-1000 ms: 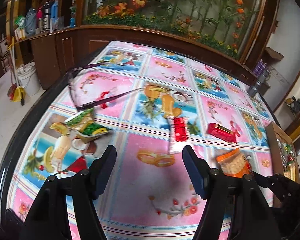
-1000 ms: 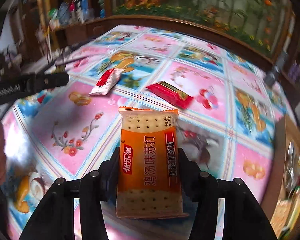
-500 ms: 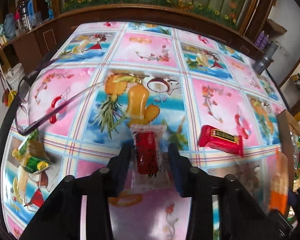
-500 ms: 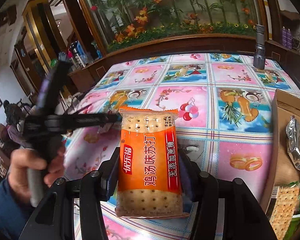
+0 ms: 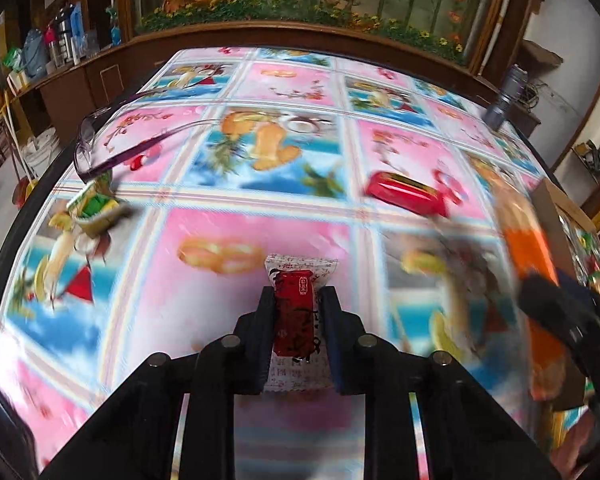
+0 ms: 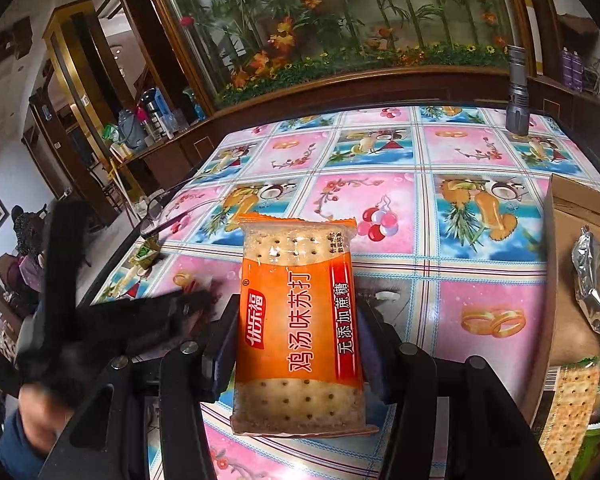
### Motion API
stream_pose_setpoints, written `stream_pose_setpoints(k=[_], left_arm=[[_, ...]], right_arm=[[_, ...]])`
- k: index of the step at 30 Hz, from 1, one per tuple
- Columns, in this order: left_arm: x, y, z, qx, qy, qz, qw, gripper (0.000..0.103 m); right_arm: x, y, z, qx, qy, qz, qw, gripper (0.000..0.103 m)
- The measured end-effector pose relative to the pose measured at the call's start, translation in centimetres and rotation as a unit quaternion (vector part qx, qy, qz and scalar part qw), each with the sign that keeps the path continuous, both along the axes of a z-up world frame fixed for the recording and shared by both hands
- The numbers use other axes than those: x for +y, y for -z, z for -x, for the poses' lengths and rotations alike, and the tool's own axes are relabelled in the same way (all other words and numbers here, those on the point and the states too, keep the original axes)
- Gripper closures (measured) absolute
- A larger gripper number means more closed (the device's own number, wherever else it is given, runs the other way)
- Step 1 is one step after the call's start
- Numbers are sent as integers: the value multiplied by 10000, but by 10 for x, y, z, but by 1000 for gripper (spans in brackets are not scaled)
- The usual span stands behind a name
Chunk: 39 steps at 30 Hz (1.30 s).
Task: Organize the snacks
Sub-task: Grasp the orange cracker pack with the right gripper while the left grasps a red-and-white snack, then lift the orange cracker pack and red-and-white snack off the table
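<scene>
At lower centre, the left gripper (image 5: 296, 300) pinches a red-and-white snack packet (image 5: 296, 316) while the right gripper (image 6: 296, 320) clamps an orange cracker pack (image 6: 298, 328).

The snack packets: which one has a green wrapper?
The small green packet lying by the purple glasses at the table's edge. The others are red or orange: two red packets and the orange cracker pack.

The left gripper (image 5: 296, 300) has just closed on the red-and-white candy packet (image 5: 298, 312) (previously lying free).
</scene>
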<state>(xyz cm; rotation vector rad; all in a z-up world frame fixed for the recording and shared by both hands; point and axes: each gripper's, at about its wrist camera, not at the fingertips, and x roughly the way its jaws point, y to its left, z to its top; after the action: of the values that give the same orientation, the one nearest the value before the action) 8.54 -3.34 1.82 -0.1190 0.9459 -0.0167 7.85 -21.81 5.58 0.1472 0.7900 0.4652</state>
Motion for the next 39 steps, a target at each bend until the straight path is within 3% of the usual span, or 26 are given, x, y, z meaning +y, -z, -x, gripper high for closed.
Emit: stream_pose_setpoints(k=[7,14,39], left_arm=[[-22,-17,22,-724,226,-295,9967,82],[-27,-36,39,-1482,44,-814,9856,82],[-49,-46,59,-2069,87,-1646,9644,82]], right_arm=[[-6,2,-2,-19,182,85,9998,45],[-5,0,0,-96,198,65,9997,45],[-6,-3,2,-132,190,-39,9997,45]])
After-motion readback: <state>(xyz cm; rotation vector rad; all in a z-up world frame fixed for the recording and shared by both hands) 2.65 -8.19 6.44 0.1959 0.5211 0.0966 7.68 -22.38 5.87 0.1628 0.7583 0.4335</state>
